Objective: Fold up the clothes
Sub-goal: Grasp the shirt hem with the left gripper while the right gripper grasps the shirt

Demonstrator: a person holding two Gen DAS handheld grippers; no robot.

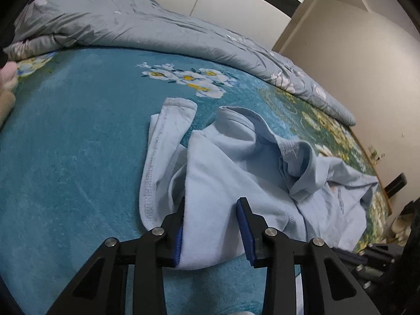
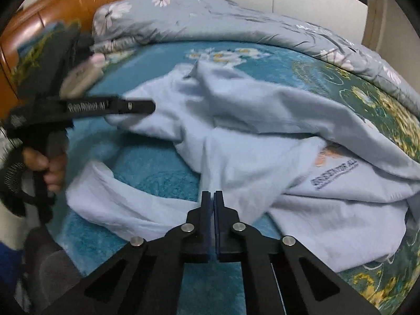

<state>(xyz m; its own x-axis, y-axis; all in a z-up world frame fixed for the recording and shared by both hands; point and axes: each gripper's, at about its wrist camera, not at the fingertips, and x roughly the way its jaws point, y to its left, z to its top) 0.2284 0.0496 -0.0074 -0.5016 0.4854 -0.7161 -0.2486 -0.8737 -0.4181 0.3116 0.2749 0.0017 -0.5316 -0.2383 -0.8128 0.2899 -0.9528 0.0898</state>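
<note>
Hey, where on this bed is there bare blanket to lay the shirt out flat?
Bare teal blanket lies left of the light blue shirt, up to the grey floral quilt at the far edge. A smaller patch sits between shirt and quilt. The right side is crowded: the shirt bunches there toward the bed's edge.

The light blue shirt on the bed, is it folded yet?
Not folded: the light blue shirt lies crumpled in loose bunches on the teal blanket.

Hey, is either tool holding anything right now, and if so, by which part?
The right tool is shut on a fold of the light blue T-shirt. The left tool is open, straddling a fold near the sleeve without clamping it.
</note>
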